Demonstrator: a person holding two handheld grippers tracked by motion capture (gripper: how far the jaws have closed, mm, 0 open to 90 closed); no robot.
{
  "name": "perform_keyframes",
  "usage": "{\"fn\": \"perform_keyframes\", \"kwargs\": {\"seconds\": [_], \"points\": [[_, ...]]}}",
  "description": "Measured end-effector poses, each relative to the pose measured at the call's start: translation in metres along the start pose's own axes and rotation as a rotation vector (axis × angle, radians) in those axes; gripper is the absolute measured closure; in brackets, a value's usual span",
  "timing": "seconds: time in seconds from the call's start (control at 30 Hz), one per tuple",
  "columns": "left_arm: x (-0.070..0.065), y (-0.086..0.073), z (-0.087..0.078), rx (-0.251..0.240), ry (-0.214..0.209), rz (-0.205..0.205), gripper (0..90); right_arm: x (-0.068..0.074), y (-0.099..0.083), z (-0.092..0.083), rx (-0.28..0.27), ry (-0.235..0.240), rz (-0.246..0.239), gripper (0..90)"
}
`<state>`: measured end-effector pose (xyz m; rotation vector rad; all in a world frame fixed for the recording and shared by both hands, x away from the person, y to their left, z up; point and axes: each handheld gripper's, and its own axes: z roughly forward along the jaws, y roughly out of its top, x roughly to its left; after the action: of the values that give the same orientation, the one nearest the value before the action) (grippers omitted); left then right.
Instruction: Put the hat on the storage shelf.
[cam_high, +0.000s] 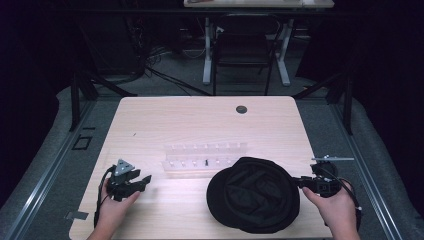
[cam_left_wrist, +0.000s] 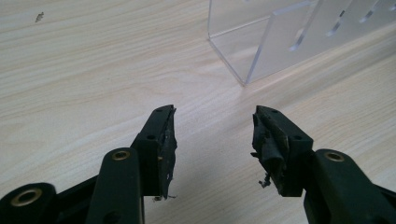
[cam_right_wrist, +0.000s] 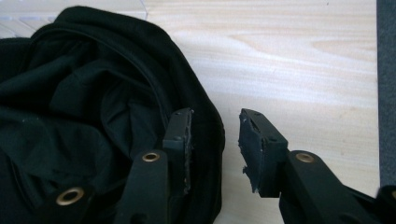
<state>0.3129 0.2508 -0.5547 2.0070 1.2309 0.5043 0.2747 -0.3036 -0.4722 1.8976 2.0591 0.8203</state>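
Observation:
A black cap (cam_high: 255, 192) lies upside down on the wooden table (cam_high: 175, 120), near the front right. My right gripper (cam_high: 296, 182) is at the cap's right rim. In the right gripper view its jaws (cam_right_wrist: 215, 114) stand open astride the rim of the cap (cam_right_wrist: 93, 93), one jaw over the fabric and the other over bare wood, with neither pad pressing on it. My left gripper (cam_high: 142, 181) is held at the front left of the table. In the left gripper view it is open (cam_left_wrist: 212, 112) above bare wood, with nothing between its jaws.
A clear acrylic rack (cam_high: 205, 156) with pegs stands mid-table, just behind the cap; its corner (cam_left_wrist: 280, 42) is ahead of the left jaws. A round cable hole (cam_high: 241, 109) sits near the far edge. A chair (cam_high: 243, 50) and desk legs stand beyond the table.

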Motion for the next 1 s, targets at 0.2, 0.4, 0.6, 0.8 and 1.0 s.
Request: {"fn": "perform_keyframes", "kwargs": {"seconds": [0.2,0.4,0.6,0.8,1.0], "points": [[-0.002,0.000,0.002,0.002,-0.004,0.011,49.4,-0.001,0.001,0.003,0.063,-0.005,-0.027,66.5],[-0.003,-0.001,0.002,0.003,-0.002,0.011,49.4,-0.005,0.001,0.009,0.099,0.000,-0.035,70.7],[-0.003,-0.001,0.002,0.003,-0.002,0.011,49.2,-0.009,0.001,0.016,0.132,0.045,-0.013,78.8],[-0.003,-0.001,0.001,0.004,0.002,0.013,49.2,-0.012,-0.001,0.012,0.165,0.044,-0.012,88.1],[-0.003,-0.001,0.001,0.003,0.005,0.015,49.2,-0.021,-0.001,0.006,0.182,0.023,0.005,88.4]]}}
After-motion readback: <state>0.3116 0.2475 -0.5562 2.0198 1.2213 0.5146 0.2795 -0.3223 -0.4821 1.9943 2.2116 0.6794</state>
